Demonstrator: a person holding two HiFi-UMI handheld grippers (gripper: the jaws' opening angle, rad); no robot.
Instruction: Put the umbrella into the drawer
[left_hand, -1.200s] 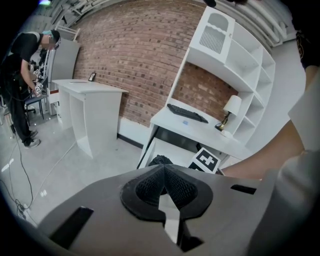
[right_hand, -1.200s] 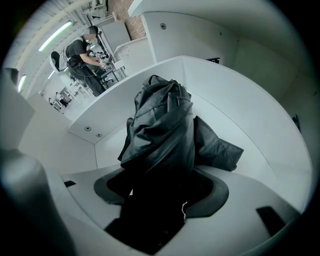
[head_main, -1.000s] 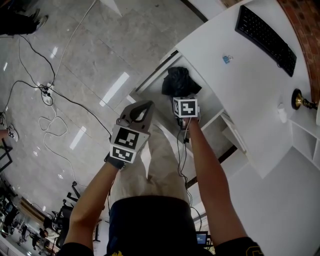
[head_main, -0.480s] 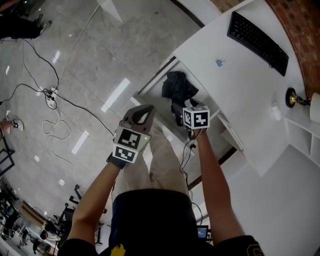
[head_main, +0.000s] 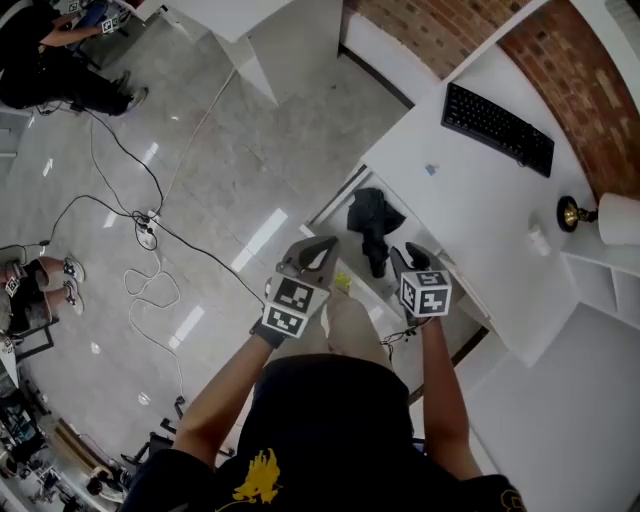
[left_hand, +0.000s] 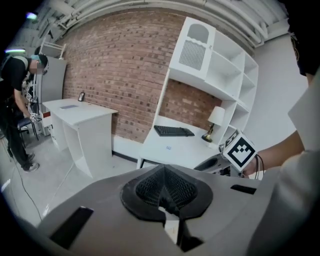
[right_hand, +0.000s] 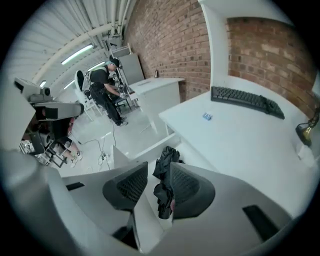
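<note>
The black folded umbrella (head_main: 372, 222) lies crumpled inside the open white drawer (head_main: 330, 222) under the desk. My right gripper (head_main: 408, 256) hovers above and just right of it. Its jaws have just been closing but stand apart, open, with nothing held. In the right gripper view the umbrella (right_hand: 164, 187) shows far below through the gap of the right gripper (right_hand: 157, 172), in the drawer (right_hand: 145, 145). My left gripper (head_main: 318, 248) hangs over the drawer's near left side, shut and empty. In the left gripper view the pads of the left gripper (left_hand: 165, 192) meet.
The white desk (head_main: 470, 190) carries a black keyboard (head_main: 497, 128), a small blue item (head_main: 430, 170) and a lamp (head_main: 600, 215). White shelves (head_main: 600, 275) stand at the right. Cables (head_main: 140, 230) trail over the tiled floor. People (head_main: 50, 60) work at the far left.
Both grippers have lifted up and back from the drawer. The right gripper has come away from the umbrella, which stays in the drawer.
</note>
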